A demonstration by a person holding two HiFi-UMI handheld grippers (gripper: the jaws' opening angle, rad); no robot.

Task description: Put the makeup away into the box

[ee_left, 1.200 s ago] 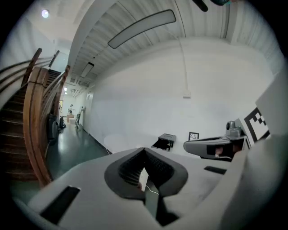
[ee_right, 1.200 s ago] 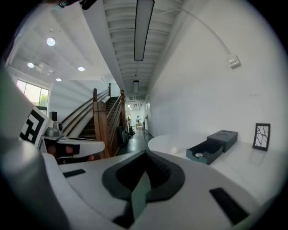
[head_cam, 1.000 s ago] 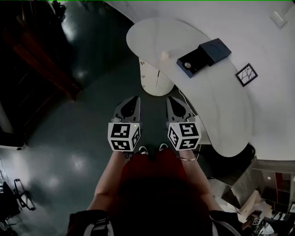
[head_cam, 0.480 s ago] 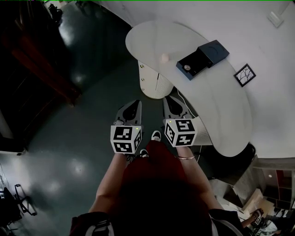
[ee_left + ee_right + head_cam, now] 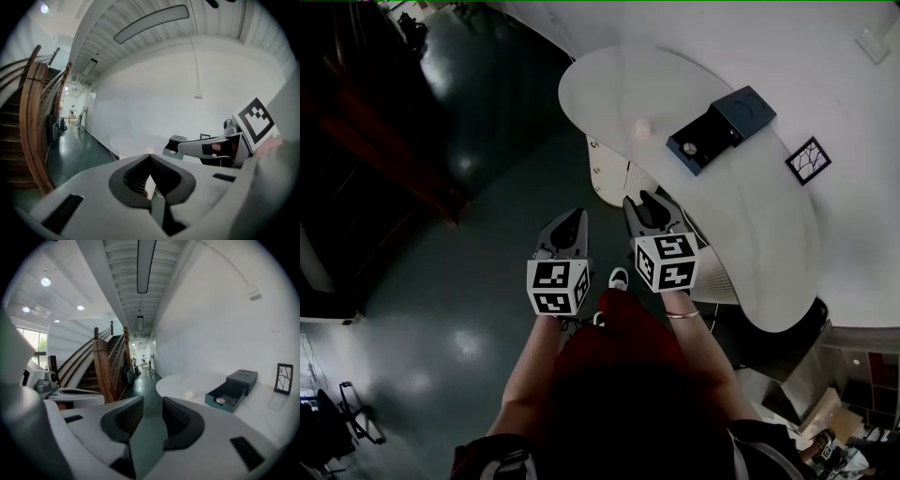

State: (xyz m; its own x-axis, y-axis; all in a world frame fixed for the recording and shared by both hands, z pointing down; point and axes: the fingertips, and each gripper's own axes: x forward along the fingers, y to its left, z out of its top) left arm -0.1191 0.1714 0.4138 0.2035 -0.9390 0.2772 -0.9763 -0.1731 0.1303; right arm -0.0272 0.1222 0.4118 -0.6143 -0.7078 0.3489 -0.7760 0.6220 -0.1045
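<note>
A dark blue box (image 5: 720, 125) lies open on the white curved table (image 5: 769, 225), its drawer pulled out with a small round item inside (image 5: 220, 401). A small pale round makeup piece (image 5: 641, 128) sits on the table left of the box (image 5: 232, 392). Both grippers hang over the floor, short of the table's near edge. My left gripper (image 5: 575, 216) is shut and empty, its tips meeting (image 5: 150, 156). My right gripper (image 5: 645, 200) is open; its jaws have just been opening and nothing is between them (image 5: 153, 401).
A white cabinet (image 5: 614, 173) stands under the table's near edge. A small framed picture (image 5: 807, 157) lies right of the box. A dark wooden staircase (image 5: 105, 366) rises at the left, over a glossy dark floor (image 5: 459, 281).
Both grippers have moved forward toward the table. The right gripper's jaws have gone from shut to open.
</note>
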